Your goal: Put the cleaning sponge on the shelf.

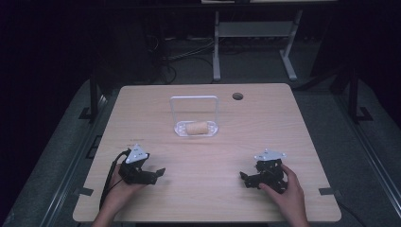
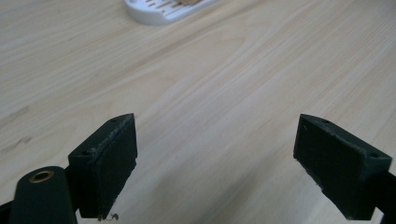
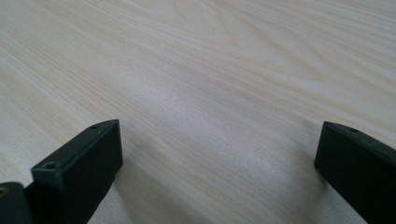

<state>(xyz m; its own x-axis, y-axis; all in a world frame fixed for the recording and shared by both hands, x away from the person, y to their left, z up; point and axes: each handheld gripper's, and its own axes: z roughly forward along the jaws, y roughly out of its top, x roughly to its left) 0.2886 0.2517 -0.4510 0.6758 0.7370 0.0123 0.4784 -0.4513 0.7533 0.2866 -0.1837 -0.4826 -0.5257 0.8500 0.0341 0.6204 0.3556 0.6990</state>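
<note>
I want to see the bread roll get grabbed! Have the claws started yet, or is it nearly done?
Nothing looks done. The bread roll sits in the white basket mid-table, untouched. Both the left claw and right claw rest open and empty near the table's front edge. Reaching and grabbing are all still left.

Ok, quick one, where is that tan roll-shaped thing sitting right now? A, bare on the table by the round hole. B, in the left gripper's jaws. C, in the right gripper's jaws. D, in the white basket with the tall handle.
D: in the high view the tan roll lies in the white basket under its upright handle, while the left gripper and right gripper rest open and empty nearer the person.
</note>
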